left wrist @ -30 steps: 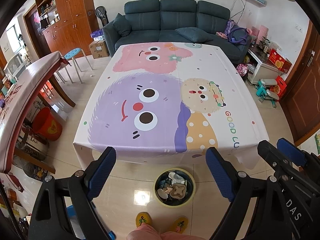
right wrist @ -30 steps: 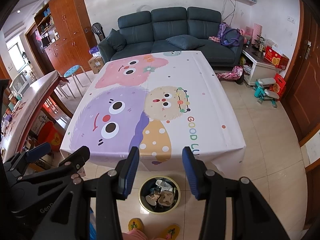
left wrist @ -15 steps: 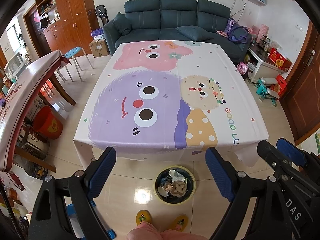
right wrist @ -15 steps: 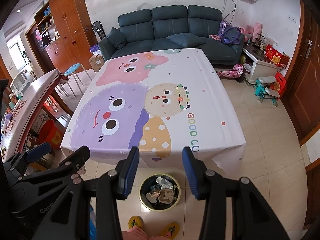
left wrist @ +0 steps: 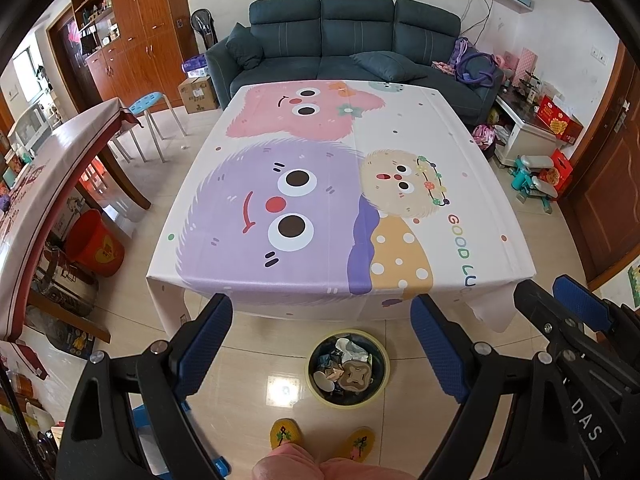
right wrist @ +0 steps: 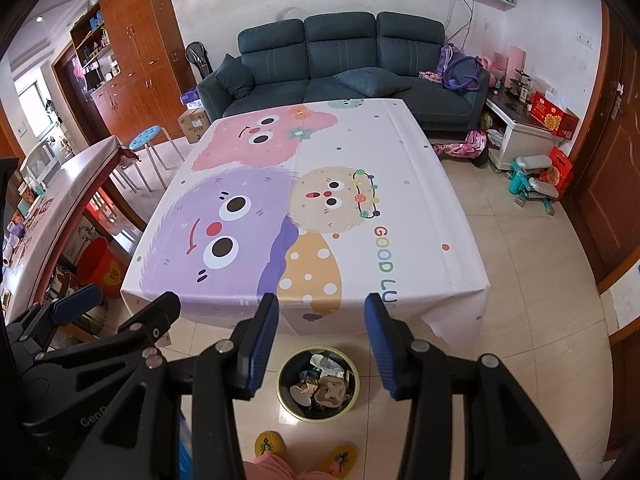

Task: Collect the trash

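A round yellow-rimmed trash bin (left wrist: pixel 348 368) (right wrist: pixel 319 385) stands on the tiled floor just in front of the table, filled with crumpled paper and wrappers. My left gripper (left wrist: pixel 322 320) hangs above and before the bin, open, nothing between its blue pads. My right gripper (right wrist: pixel 320 318) is also open and empty over the bin. Each gripper shows at the edge of the other's view. The table (left wrist: pixel 460 128) (right wrist: pixel 432 208) wears a cartoon tablecloth with no loose items on it.
A person's yellow slippers (left wrist: pixel 285 434) and pink knees show below the bin. A long side table (left wrist: pixel 48 168) and red bucket (left wrist: pixel 96 244) are at the left. A dark sofa (left wrist: pixel 352 48) stands behind the table, a cabinet and toys at right.
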`<state>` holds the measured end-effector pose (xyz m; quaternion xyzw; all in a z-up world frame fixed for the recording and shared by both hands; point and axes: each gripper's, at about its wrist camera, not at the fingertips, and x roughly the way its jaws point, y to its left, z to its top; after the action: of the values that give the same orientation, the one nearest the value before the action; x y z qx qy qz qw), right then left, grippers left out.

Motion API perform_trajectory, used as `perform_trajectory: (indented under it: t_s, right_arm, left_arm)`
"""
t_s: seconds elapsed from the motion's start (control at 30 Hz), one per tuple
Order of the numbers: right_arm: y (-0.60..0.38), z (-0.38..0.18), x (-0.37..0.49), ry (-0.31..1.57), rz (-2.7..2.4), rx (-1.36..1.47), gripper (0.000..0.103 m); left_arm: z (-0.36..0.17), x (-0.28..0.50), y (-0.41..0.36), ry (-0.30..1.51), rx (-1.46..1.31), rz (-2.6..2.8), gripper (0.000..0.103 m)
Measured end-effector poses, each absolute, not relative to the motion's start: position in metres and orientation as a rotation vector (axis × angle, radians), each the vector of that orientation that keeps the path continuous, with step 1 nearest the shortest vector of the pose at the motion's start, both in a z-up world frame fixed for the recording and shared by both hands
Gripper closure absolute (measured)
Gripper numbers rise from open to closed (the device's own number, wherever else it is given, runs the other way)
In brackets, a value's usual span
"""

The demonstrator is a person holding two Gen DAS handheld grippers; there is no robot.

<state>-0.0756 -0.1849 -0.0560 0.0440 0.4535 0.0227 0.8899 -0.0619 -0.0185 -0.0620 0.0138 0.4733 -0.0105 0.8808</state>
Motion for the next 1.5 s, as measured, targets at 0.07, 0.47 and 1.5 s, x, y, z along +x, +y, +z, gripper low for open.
perform_trajectory:
  t_s: [0.07,0.47,1.5]
  right_arm:
    - [-0.1849,-0.0561,-0.0757,0.942,0.047,0.092,0.058]
    - [-0.1858,-0.0579,-0.0773,0.945,0.048,0.092,0.058]
    - [-0.1882,-0.0567,-0.0765,0.946,0.051,0.092,0.058]
  left_arm:
    - [-0.0621,-0.0625,-0.0183,0.986,0.029,-0.022,0.014]
    - [-0.0624,-0.0641,-0.0194,0.987,0.029,-0.020,0.014]
    - [-0.0637,-0.0706,-0.0210,0.993,0.027,-0.022,0.014]
